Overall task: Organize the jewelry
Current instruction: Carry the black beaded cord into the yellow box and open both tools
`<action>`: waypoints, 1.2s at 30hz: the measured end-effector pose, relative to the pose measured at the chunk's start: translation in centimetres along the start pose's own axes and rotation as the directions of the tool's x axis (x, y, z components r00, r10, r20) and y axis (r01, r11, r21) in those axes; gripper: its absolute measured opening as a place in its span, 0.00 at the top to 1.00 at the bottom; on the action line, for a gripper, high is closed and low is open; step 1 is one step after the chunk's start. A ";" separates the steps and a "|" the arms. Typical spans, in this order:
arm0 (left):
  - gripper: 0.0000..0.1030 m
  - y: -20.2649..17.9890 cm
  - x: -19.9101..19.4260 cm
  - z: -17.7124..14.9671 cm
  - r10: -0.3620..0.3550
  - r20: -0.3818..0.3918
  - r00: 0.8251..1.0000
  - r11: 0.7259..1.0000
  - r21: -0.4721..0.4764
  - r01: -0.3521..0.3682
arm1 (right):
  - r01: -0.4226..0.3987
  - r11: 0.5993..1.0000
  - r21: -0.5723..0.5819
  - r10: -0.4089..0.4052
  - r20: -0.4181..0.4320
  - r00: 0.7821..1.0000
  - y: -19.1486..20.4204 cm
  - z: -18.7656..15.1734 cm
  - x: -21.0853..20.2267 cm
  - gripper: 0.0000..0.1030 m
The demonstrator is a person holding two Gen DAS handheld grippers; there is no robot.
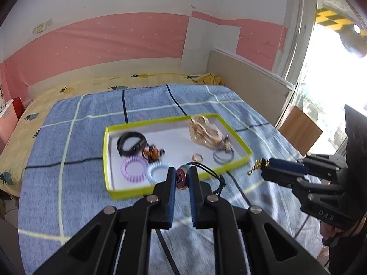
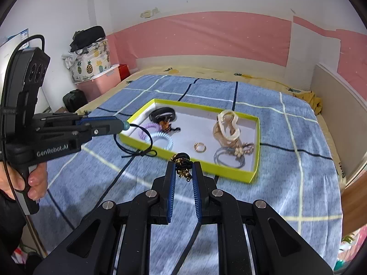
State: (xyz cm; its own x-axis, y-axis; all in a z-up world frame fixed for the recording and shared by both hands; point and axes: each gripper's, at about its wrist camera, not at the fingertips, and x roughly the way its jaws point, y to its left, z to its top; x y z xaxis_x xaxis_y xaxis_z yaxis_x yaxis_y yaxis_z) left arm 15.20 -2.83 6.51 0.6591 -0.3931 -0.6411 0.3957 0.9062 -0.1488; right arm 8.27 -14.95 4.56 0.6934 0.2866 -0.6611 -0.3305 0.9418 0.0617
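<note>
Blue checked blanket (image 2: 263,123) on bed, pink-banded wall behind. Yellow-rimmed tray (image 2: 254,171) on blanket, holding black bracelet (image 1: 130,145), purple hair coil (image 1: 134,168), pale blue hair coil (image 1: 158,171), gold ring (image 2: 200,147), grey hoop (image 1: 223,155). Left gripper (image 1: 182,176): jaws closed on round maroon pendant (image 1: 181,177), black cord (image 1: 213,176) trailing, over tray's near edge. Right gripper (image 2: 183,170): jaws clamped on gold-and-black chain piece (image 2: 182,165), just outside tray.
</note>
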 end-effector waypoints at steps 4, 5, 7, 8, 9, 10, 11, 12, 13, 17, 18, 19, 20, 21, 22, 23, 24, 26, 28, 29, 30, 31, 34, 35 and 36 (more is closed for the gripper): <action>0.89 0.5 1.4 1.7 0.010 0.009 1.000 1.000 0.000 -0.010 | 0.000 1.000 0.006 0.001 -0.006 1.000 -0.6 1.2 1.2 0.86; 0.89 0.7 1.9 2.1 0.011 0.011 1.000 1.000 -0.001 -0.011 | 0.000 1.000 0.007 0.001 -0.011 1.000 -0.7 1.5 1.7 0.86; 0.89 0.8 2.7 2.8 0.007 0.011 1.000 1.000 -0.004 -0.007 | -0.002 1.000 0.009 0.002 -0.022 1.000 -1.1 2.1 2.6 0.86; 0.89 0.9 3.1 3.1 0.005 0.011 1.000 1.000 -0.003 -0.005 | -0.001 1.000 0.014 0.001 -0.027 1.000 -1.3 2.4 3.2 0.86; 0.89 0.9 3.5 3.4 0.008 0.010 1.000 1.000 0.003 -0.008 | -0.002 1.000 0.019 0.003 -0.033 0.999 -1.5 2.6 3.6 0.86; 0.89 0.9 4.0 3.7 0.011 0.008 1.000 1.000 0.004 -0.011 | -0.004 1.000 0.024 0.005 -0.038 0.999 -1.7 2.8 4.1 0.86; 0.89 1.0 4.5 4.0 0.009 0.002 1.000 1.000 0.000 -0.009 | -0.005 1.000 0.031 0.007 -0.044 0.999 -2.0 3.0 4.7 0.86; 0.89 1.1 5.0 4.3 0.007 -0.004 1.000 1.000 -0.001 -0.007 | -0.007 0.999 0.038 0.009 -0.050 0.999 -2.2 3.2 5.2 0.86; 0.89 1.1 5.6 4.5 0.009 -0.008 1.000 1.000 0.002 -0.009 | -0.010 0.999 0.046 0.013 -0.054 0.998 -2.5 3.3 5.7 0.86; 0.89 1.6 7.7 4.9 0.018 -0.029 0.999 1.000 -0.001 -0.018 | -0.013 0.997 0.079 0.020 -0.085 0.996 -3.5 3.3 7.8 0.86; 0.89 1.7 8.3 5.0 0.021 -0.035 0.999 1.000 -0.001 -0.022 | -0.014 0.996 0.083 0.022 -0.093 0.995 -3.7 3.3 8.2 0.86; 0.89 1.9 8.8 5.0 0.021 -0.042 0.999 1.000 -0.004 -0.022 | -0.012 0.996 0.084 0.021 -0.099 0.995 -3.7 3.2 8.6 0.86; 0.89 2.1 9.4 5.0 0.023 -0.049 0.999 1.000 -0.006 -0.023 | -0.009 0.996 0.085 0.018 -0.107 0.994 -3.8 3.2 9.0 0.86; 0.89 2.3 9.9 5.0 0.027 -0.055 0.998 1.000 -0.006 -0.027 | -0.007 0.996 0.087 0.017 -0.114 0.993 -3.8 3.1 9.4 0.86; 0.89 2.4 10.4 5.0 0.027 -0.062 0.998 1.000 -0.008 -0.027 | -0.008 0.996 0.089 0.018 -0.120 0.993 -3.9 3.1 9.8 0.86; 0.89 2.6 10.9 5.0 0.024 -0.069 0.997 1.000 -0.010 -0.025 | -0.008 0.996 0.090 0.019 -0.125 0.992 -4.0 3.0 10.1 0.86; 0.89 2.7 11.4 4.9 0.023 -0.077 0.997 1.000 -0.011 -0.024 | -0.007 0.996 0.092 0.019 -0.129 0.991 -3.9 3.0 10.3 0.86; 0.89 2.9 12.3 5.0 0.022 -0.089 0.996 1.000 -0.009 -0.023 | -0.005 0.996 0.093 0.018 -0.137 0.990 -4.1 3.1 10.8 0.86; 0.89 3.0 13.0 4.9 0.023 -0.100 0.995 1.000 -0.006 -0.024 | 0.000 0.996 0.094 0.014 -0.147 0.989 -4.2 3.1 11.3 0.86; 0.89 3.1 13.3 5.0 0.025 -0.103 0.994 1.000 -0.005 -0.026 | 0.003 0.996 0.095 0.011 -0.152 0.988 -4.2 3.1 11.6 0.86; 0.89 3.1 13.6 5.0 0.023 -0.106 0.994 1.000 -0.004 -0.024 | 0.005 0.995 0.095 0.009 -0.155 0.988 -4.3 3.1 11.7 0.86; 0.89 3.1 13.8 5.0 0.022 -0.108 0.994 1.000 -0.003 -0.023 | 0.008 0.995 0.096 0.007 -0.157 0.988 -4.3 3.0 11.9 0.86; 0.89 3.1 14.2 5.0 0.023 -0.113 0.993 1.000 -0.001 -0.023 | 0.015 0.995 0.101 0.002 -0.168 0.986 -4.6 3.1 12.3 0.86; 0.89 3.1 14.3 5.0 0.024 -0.115 0.993 1.000 -0.001 -0.024 | 0.018 0.995 0.101 0.000 -0.171 0.985 -4.6 3.1 12.5 0.86; 0.89 3.1 14.4 5.0 0.023 -0.117 0.993 1.000 -0.001 -0.024 | 0.020 0.995 0.101 -0.002 -0.175 0.985 -4.6 3.1 12.6 0.86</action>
State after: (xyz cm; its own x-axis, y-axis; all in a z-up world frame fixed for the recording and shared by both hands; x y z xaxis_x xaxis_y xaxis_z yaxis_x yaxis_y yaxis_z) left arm 29.13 -6.42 0.53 0.5887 -0.3507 -0.7283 0.3796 0.9154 -0.1340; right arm 20.56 -15.13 -1.75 0.5715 0.2494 -0.7817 -0.2500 0.9603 0.1236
